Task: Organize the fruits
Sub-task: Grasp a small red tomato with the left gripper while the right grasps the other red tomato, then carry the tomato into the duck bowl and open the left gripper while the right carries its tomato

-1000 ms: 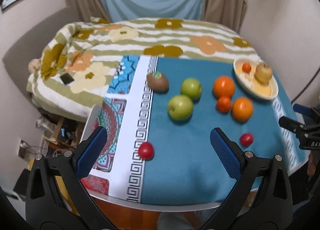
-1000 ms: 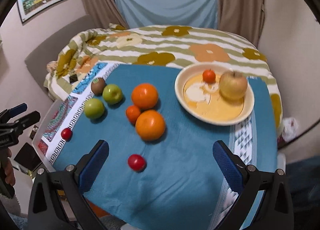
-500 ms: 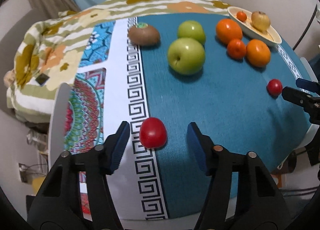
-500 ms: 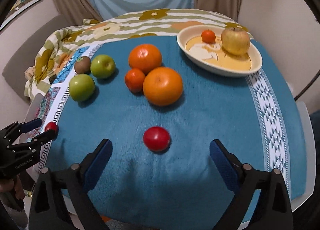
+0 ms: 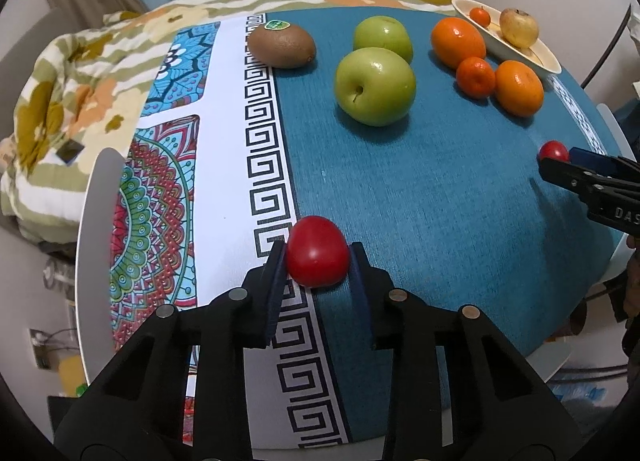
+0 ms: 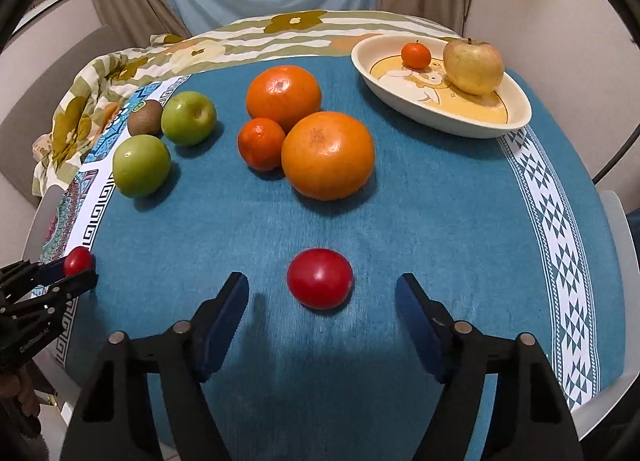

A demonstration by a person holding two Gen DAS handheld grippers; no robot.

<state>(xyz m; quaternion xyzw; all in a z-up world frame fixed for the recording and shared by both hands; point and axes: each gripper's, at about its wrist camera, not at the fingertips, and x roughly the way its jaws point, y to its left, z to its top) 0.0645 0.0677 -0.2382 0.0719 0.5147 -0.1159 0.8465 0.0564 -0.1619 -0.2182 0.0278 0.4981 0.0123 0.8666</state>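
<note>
The left gripper (image 5: 318, 261) pinches a red tomato (image 5: 317, 251) on the cloth's near-left patterned border, while the right gripper (image 6: 322, 295), closing, straddles a second tomato (image 6: 320, 278) untouched, both probably bound for the far-right bowl (image 6: 400, 97)

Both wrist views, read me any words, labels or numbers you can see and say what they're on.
"DAS", cut off at the frame edge: white letters on the black right gripper.
Green oval sticker on the brown kiwi: too small to read.
White lettering on the black left gripper: blurred, unreadable.
</note>
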